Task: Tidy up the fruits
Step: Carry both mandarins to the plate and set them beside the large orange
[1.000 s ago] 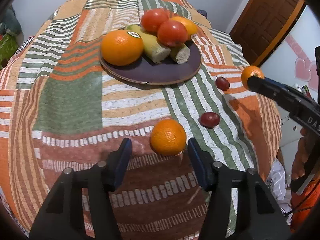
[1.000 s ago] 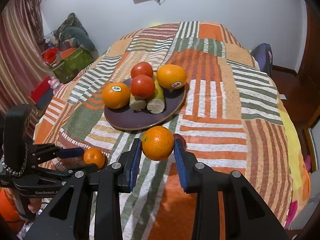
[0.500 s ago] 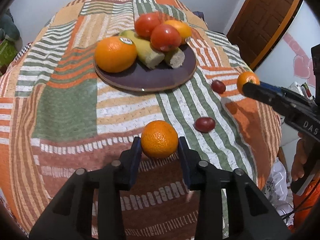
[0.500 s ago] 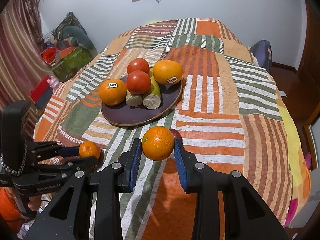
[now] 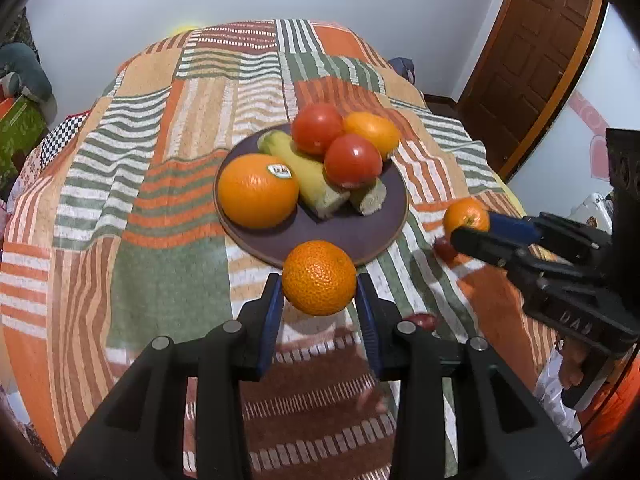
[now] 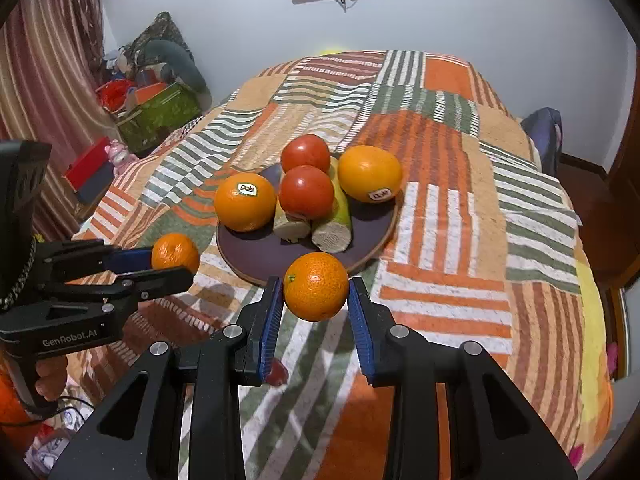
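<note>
A dark plate (image 5: 360, 236) (image 6: 248, 256) on the patchwork bedspread holds two large oranges, two tomatoes and pale green stalks. My left gripper (image 5: 319, 280) is shut on a small mandarin (image 5: 319, 278) and holds it above the plate's near edge; it also shows in the right wrist view (image 6: 176, 254). My right gripper (image 6: 316, 298) is shut on another mandarin (image 6: 316, 297), held above the plate's near rim; it also shows in the left wrist view (image 5: 466, 218). Two small dark red fruits (image 5: 444, 246) (image 5: 422, 320) lie on the spread near the plate.
The bed's front and right edges drop off close by. A wooden door (image 5: 532, 60) stands at the right. Boxes and toys (image 6: 156, 112) sit on the floor by a striped curtain at the left. A dark red fruit (image 6: 276, 374) lies under my right gripper.
My left gripper closed on the small mandarin and lifted it toward the plate. My right gripper carried its mandarin closer to the plate.
</note>
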{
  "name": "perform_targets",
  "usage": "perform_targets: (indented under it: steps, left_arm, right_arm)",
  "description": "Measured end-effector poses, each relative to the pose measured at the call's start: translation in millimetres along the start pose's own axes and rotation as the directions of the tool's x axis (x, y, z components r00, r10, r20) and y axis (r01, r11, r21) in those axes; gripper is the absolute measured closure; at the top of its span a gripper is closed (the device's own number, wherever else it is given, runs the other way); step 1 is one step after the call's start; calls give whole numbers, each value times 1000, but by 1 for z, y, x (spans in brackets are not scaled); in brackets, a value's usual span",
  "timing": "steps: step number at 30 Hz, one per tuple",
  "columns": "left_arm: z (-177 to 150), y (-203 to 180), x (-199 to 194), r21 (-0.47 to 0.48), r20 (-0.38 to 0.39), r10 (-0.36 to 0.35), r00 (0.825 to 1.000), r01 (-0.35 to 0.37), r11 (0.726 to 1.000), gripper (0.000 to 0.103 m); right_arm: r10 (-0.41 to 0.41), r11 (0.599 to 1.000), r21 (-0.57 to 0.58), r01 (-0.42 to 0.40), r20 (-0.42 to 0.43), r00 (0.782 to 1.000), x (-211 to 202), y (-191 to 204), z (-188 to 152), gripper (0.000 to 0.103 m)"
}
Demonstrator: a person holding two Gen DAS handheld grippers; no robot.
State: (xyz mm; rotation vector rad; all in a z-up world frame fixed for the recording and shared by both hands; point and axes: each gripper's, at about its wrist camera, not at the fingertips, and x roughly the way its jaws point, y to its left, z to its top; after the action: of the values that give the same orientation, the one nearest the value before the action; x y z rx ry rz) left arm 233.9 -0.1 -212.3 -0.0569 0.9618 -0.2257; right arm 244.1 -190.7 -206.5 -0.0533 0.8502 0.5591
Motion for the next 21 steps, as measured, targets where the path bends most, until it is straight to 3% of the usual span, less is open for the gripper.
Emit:
perform_targets:
  steps: [21]
  left_arm:
    - [27,17,49,-5,-35,-32,999,31,999,67]
  right_arm:
    - [61,997,-31,-64,-82,995,64,9,13,73]
